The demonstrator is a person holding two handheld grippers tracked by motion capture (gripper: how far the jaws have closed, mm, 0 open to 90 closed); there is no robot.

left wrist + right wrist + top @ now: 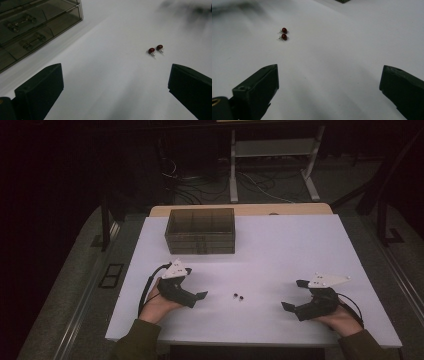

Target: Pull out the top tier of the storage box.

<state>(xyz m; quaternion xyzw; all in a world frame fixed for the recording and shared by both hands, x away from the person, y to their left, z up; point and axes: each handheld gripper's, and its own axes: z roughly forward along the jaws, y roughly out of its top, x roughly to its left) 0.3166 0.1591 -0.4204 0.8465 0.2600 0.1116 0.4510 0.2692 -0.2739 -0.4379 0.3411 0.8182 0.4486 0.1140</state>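
High view: two small red stud earrings [238, 296] lie side by side on the white table [280, 250], between the left gripper [199, 296] and the right gripper [292, 295]. Both grippers rest low at the near edge, each aimed inward at the pair from its own side, well apart from it. Judgement: this reads as a ready stance, with the earrings placed centrally so that either hand can reach them.

Left gripper view: the fingers [40, 90] are spread wide with nothing between them; the earrings [155, 50] lie ahead, each showing a thin metal post.

Right gripper view: the fingers [257, 91] are likewise spread and hold nothing; the earrings [283, 34] lie ahead to the left, nearly touching each other.

Container: a smoked, see-through drawer box [201, 231] stands at the far side of the table, behind the left gripper. Its drawers appear shut, with handles [33, 41] visible on the front. The top shows divided compartments. No contents can be made out through the dark plastic. Judgement: the box is the likely destination for the earrings, and a drawer would need opening first.
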